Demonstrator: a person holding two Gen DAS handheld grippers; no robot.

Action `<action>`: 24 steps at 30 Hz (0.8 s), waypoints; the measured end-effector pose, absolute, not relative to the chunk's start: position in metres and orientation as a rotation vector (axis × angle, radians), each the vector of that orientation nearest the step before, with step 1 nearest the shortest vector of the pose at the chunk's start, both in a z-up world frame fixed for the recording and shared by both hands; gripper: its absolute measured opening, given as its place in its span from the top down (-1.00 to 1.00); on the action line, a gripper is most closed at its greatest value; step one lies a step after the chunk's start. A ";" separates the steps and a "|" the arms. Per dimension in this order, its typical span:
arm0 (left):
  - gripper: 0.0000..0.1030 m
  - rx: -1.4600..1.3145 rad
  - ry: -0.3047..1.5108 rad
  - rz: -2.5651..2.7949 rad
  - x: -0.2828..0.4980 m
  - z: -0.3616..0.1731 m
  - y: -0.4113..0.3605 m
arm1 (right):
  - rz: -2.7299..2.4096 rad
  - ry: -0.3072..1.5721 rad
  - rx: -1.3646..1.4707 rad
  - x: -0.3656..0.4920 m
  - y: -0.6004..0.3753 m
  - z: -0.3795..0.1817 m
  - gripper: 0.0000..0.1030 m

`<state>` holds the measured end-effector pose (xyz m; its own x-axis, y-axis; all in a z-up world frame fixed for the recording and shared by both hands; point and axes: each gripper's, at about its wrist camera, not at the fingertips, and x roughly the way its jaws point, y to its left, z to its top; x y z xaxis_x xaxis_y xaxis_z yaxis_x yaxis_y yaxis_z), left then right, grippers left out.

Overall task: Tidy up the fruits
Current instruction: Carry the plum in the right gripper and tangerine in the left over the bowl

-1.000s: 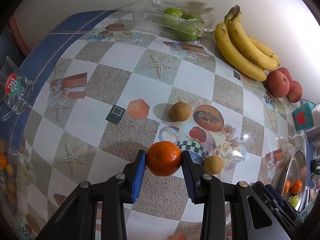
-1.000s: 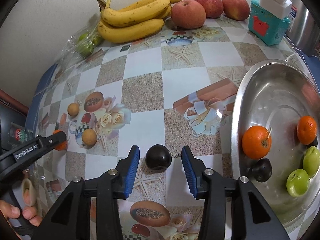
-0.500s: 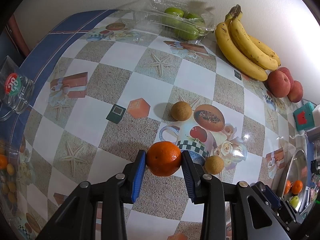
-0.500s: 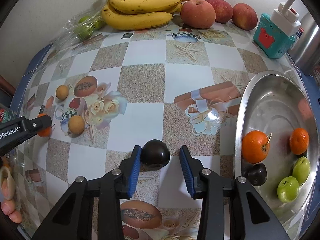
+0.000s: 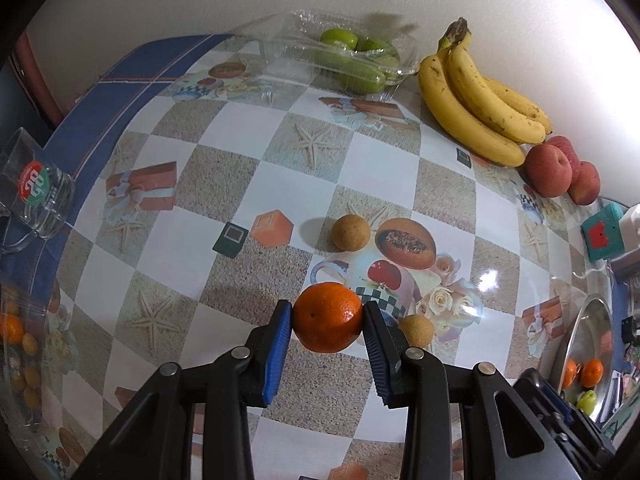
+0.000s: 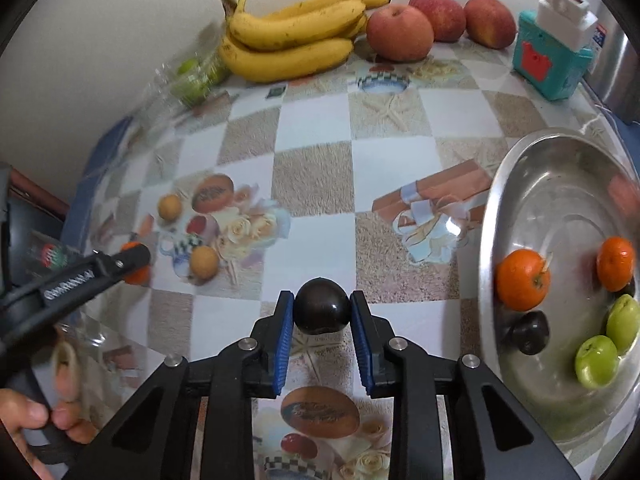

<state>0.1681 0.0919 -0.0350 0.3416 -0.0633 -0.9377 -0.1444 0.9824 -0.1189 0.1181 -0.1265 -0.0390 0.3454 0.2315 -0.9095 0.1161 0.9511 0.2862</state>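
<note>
Closing since a second ago, the right gripper (image 6: 322, 314) now pinches the dark plum (image 6: 322, 311), probably lifted, near the steel bowl (image 6: 486, 240); the left gripper (image 5: 327, 320) still clamps the tangerine (image 5: 328, 317) above the table.

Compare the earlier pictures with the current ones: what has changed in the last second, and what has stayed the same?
The right tongs have closed on the dark plum; a second ago their pads stood clear of it. The left tongs stay clamped on the orange, barely shifted. The two small brown fruits, the bananas and the fruit in the metal bowl have not moved.
</note>
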 end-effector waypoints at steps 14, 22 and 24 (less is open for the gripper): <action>0.25 -0.179 1.163 0.007 0.162 -0.005 0.072 | 0.052 1.162 0.364 0.102 -0.142 0.004 0.44; 0.25 -0.151 1.136 -0.024 0.154 0.008 0.050 | 0.029 1.152 0.355 0.097 -0.151 0.014 0.44; 0.25 -0.143 1.132 -0.031 0.151 0.011 0.043 | 0.026 1.149 0.361 0.096 -0.154 0.016 0.44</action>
<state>0.1514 0.0432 0.0106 0.4255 -0.0970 -0.8997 -0.0482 0.9904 -0.1296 0.0957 -0.1541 0.0158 0.4160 0.2037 -0.8863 0.1630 0.9421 0.2930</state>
